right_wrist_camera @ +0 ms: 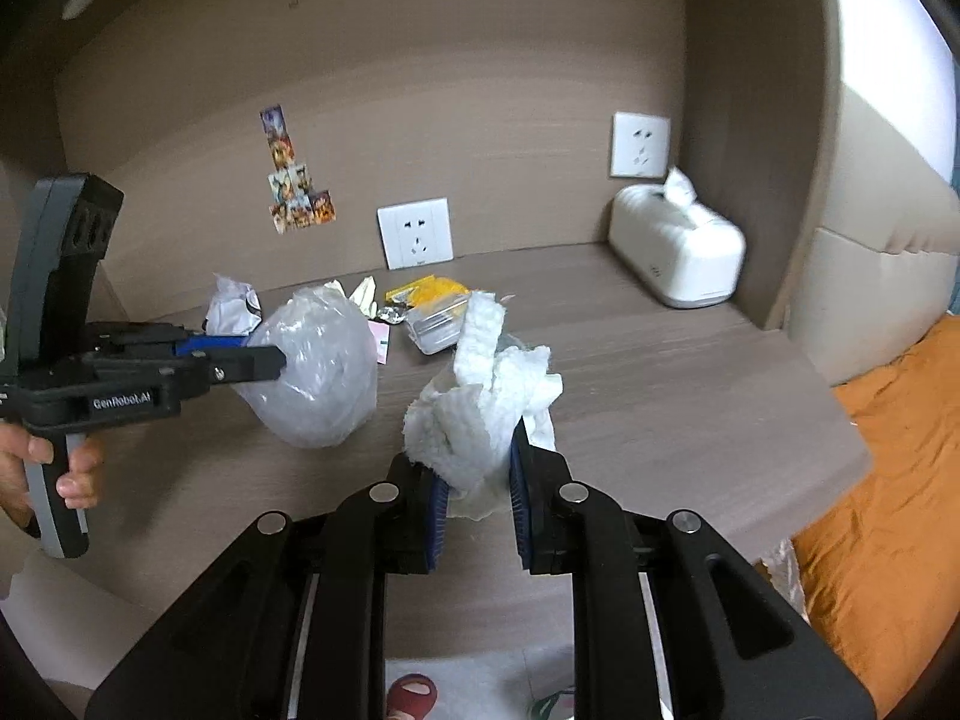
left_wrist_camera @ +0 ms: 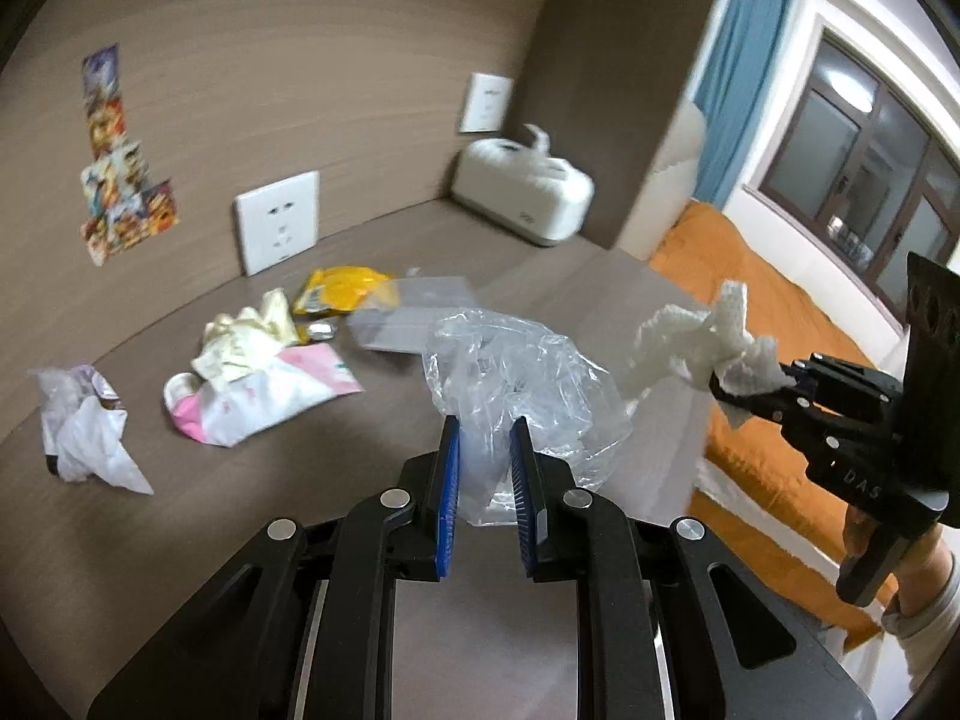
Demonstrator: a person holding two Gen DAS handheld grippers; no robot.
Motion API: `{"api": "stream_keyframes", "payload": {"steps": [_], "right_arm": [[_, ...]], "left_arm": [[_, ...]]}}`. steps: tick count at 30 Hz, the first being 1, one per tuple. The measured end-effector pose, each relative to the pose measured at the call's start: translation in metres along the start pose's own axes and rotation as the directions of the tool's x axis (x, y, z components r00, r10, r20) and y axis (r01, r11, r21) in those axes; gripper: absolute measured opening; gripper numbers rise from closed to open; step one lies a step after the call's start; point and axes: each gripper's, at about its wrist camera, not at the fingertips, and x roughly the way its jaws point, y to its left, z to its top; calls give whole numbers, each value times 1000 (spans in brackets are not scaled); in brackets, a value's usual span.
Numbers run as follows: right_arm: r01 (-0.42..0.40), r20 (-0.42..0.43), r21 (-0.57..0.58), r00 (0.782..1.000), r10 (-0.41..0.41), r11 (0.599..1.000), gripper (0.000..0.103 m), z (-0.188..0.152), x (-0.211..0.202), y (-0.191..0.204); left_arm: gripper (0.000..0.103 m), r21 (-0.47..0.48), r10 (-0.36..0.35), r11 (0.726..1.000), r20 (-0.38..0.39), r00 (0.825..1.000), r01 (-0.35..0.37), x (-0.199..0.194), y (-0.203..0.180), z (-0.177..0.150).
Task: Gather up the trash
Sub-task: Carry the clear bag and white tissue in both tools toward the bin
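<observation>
While the left gripper [left_wrist_camera: 485, 468] is clamped on the clear plastic bag [left_wrist_camera: 516, 384] and the right gripper [right_wrist_camera: 475, 468] on the crumpled white tissue [right_wrist_camera: 480, 402], both above the desk [right_wrist_camera: 660, 384], remaining litter lies beyond and nearer the left hand

Surface [left_wrist_camera: 180, 540]: grey-brown, faint wood grain; wall panel [left_wrist_camera: 270, 60] the same tone.
Plastic bag [left_wrist_camera: 516, 372]: clear, colourless.
Paper towel [right_wrist_camera: 480, 408]: white, dimpled texture.
Left gripper [left_wrist_camera: 485, 468] and right gripper [right_wrist_camera: 474, 480]: black bodies, blue ribbed pads.
Wrapper [left_wrist_camera: 345, 291]: yellow.
Packet [left_wrist_camera: 270, 396]: pink and white.
Glove [left_wrist_camera: 252, 330]: pale cream.
Tissue box [left_wrist_camera: 522, 192]: white.
Sockets [left_wrist_camera: 277, 228]: white.
Stickers [left_wrist_camera: 120, 162]: multicoloured.
Bed cover [left_wrist_camera: 768, 312]: orange.
Curtain [left_wrist_camera: 744, 72]: blue.
</observation>
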Motion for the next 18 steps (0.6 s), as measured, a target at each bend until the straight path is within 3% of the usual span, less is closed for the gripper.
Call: {"api": "stream_keyframes", "payload": {"steps": [8,18], "right_arm": [[54,38,52,998,-56,997,19,-28,-66,-16],[184,36,157,981,-192,970,20,-87,-148,-47]], "left_arm": [[16,76,-63,995,-4,998,63,-11,-69,-12],[16,210,-163,962,-77,984,176,8,-167,-35]]}}
